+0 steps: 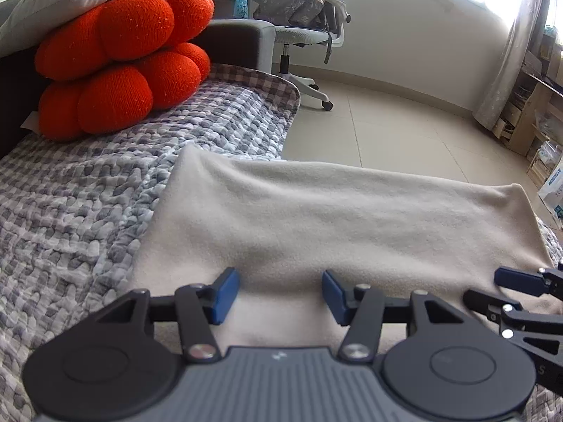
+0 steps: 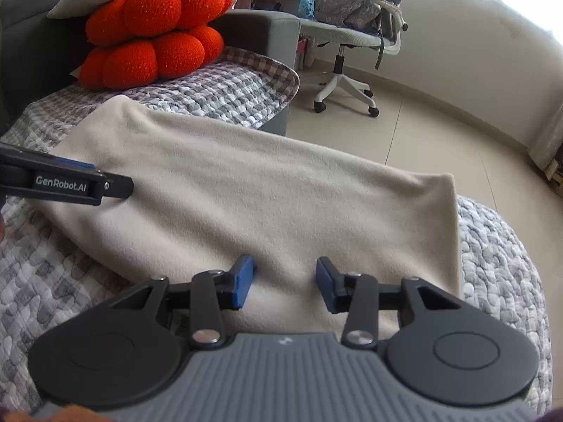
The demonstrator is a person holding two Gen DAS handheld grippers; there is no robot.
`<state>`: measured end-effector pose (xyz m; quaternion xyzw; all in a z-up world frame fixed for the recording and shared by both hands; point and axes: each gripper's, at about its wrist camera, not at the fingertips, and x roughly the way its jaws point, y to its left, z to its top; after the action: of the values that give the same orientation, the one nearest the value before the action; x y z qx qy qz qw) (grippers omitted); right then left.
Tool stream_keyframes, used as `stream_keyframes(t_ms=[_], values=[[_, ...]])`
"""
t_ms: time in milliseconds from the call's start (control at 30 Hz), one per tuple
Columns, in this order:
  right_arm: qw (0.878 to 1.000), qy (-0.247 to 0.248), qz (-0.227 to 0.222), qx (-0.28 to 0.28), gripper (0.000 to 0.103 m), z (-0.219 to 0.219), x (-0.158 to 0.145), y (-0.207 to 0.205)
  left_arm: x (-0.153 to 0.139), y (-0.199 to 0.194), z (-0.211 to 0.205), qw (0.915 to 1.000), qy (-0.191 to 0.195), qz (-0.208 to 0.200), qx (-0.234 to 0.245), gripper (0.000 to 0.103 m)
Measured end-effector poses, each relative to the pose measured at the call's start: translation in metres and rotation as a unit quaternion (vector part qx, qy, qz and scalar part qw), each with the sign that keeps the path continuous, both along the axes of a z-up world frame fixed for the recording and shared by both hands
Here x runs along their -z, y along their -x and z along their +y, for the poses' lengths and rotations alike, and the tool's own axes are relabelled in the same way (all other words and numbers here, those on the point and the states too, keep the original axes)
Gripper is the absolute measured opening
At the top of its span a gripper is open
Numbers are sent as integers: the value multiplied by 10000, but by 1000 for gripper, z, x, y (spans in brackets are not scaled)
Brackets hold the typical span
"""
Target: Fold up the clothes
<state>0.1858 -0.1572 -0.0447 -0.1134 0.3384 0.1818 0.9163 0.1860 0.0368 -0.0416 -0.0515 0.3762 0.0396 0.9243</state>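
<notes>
On your far left sit the orange cushions [image 1: 119, 63], stacked at the head of the sofa [image 1: 242, 40] on the checked quilt [image 1: 70, 204], well apart from the work. Next comes the beige cloth [image 1: 316, 218], lying flat on the quilt as a long smooth band; its far edge looks rounded, like a fold line, so you seem to have at least one fold in already.

Your left gripper [image 1: 280, 293] hangs over the near edge of the cloth, jaws apart with bare fabric showing between the pads and nothing pinched. From the right wrist view it reaches in over the left end of the cloth.

Your right gripper [image 2: 284, 283] sits further right over the same near edge, jaws also apart and empty, the cloth's right-hand corner [image 2: 450, 177] beyond it.

Beyond, on the floor, stands the chair [image 2: 348, 45] with a bag on it.

By my reading, the lengthwise fold is laid and released. What is left is to bring one end over the other, probably once or twice, for a compact stack. The fleece looks soft and thick, so expect it to hold a crease loosely.
</notes>
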Motion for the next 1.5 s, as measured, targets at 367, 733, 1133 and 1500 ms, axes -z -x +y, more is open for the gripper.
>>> stream_keyframes(t_ms=[367, 733, 1133, 1500], values=[[9995, -117, -56, 280, 45, 26, -2, -28, -2, -4, 21, 9961, 878, 47, -54, 64], [9976, -318, -1, 623, 54, 40, 0, -95, -2, -7, 32, 9909, 1330, 127, -134, 64], [9924, -435, -216, 1129, 56, 36, -5, -99, -12, -10, 50, 9797, 1959, -60, -414, 65], [9895, -561, 32, 1329, 65, -27, -1, -96, -4, -23, 74, 9765, 2027, -261, -692, 73]])
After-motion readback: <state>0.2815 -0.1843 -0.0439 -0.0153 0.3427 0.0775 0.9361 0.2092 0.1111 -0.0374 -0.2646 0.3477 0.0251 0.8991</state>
